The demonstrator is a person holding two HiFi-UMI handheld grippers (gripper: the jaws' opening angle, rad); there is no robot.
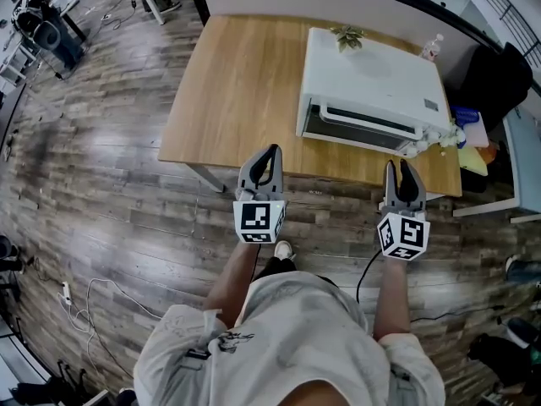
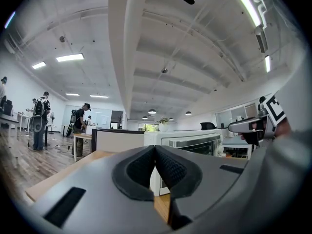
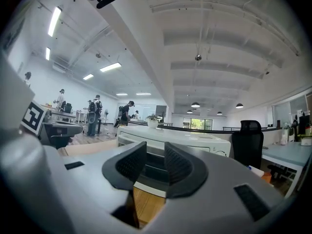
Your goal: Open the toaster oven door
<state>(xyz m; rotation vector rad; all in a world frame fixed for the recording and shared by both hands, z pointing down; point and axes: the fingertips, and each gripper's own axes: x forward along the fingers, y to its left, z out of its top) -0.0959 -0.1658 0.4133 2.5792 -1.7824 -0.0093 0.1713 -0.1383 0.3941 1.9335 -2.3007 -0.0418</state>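
The left hand-held gripper (image 1: 270, 152) sits just left of centre in the lower half of the head view. Its own view shows the two dark pads meeting at their tips (image 2: 155, 150), closed with nothing between them. The right hand-held gripper (image 1: 403, 166) is level with it, further right in the frame. Its jaws (image 3: 155, 152) stand partly apart with a clear gap, and they hold nothing. Both hover over the wooden floor (image 1: 110, 184), just short of the near edge of the counter (image 1: 245, 91), and touch neither it nor anything on it.

Through the right gripper's gap the white toaster oven (image 3: 195, 143) shows ahead, apart from the pads. In the head view the toaster oven (image 1: 368, 87) stands on the right part of the counter, in the upper right of the frame. Its glass door (image 1: 363, 127) faces the grippers and looks closed. A small plant (image 1: 347, 36) rests on top of it.
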